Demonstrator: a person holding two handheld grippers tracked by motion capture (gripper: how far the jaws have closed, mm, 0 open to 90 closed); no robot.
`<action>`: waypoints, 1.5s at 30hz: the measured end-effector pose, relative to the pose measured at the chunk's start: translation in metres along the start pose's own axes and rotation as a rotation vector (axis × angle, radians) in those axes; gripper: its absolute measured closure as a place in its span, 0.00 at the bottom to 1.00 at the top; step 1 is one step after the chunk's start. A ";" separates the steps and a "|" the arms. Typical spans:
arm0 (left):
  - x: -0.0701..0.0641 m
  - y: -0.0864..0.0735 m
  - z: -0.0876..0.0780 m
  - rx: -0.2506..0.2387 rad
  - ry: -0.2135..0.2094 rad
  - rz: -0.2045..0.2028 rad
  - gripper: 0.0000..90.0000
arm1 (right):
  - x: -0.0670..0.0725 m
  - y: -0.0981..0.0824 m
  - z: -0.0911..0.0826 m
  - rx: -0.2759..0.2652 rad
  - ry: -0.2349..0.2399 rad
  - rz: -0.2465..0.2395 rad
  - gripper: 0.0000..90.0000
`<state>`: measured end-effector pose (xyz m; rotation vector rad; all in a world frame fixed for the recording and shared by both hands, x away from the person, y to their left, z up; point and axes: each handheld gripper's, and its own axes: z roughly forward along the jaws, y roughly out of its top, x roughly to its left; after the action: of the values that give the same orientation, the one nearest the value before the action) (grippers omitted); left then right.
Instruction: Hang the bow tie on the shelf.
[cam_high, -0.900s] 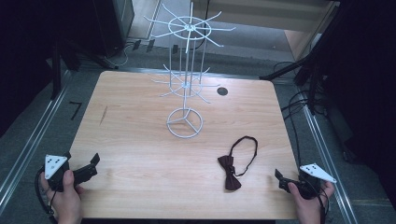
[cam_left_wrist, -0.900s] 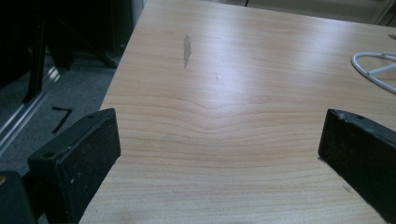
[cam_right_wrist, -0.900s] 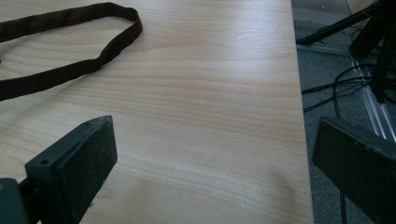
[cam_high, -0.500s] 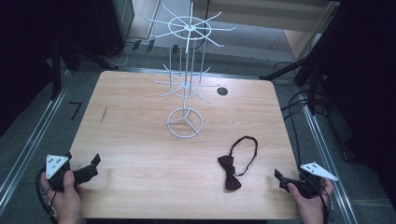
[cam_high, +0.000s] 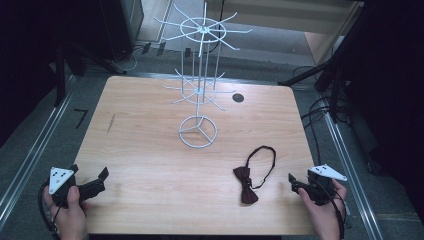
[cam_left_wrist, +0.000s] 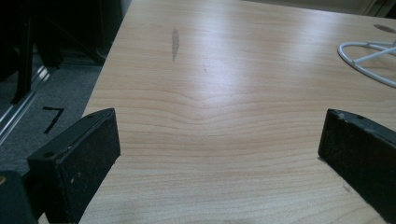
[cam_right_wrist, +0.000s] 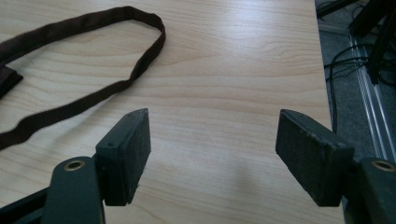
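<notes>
In the right gripper view the two black jaws stood wide apart with only bare wood between them, so the right gripper (cam_right_wrist: 212, 156) held nothing. The strap of the bow tie (cam_right_wrist: 84, 60) lay in the upper left of that frame, near the left jaw but not touching it. The left gripper (cam_left_wrist: 217, 163) was also wide open over bare table (cam_left_wrist: 224, 93), with a part of the white wire ring at the right edge of its frame.

In the high view both grippers rested at the lower corners, each in a hand, probably as a waiting position. The bow tie lay flat in the lower right of the frame, just beside the right gripper. The wire stand (cam_high: 199, 100) stood upright at the upper centre, its hooks bare. Probably the tie was meant for a hook.
</notes>
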<state>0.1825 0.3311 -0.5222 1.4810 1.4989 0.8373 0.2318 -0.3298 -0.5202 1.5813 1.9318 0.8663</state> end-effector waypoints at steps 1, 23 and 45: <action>0.000 0.000 0.000 -0.001 0.003 0.000 0.00 | 0.001 0.002 -0.001 0.000 0.003 0.004 0.32; -0.002 0.000 0.000 0.004 0.000 0.022 0.00 | 0.034 0.046 0.023 0.295 0.072 0.065 0.57; -0.003 0.001 0.002 0.020 -0.005 0.039 0.00 | 0.040 0.075 0.057 0.434 0.097 0.161 0.79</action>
<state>0.1839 0.3280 -0.5220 1.5300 1.4827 0.8432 0.3137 -0.2721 -0.5028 1.9960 2.1928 0.6201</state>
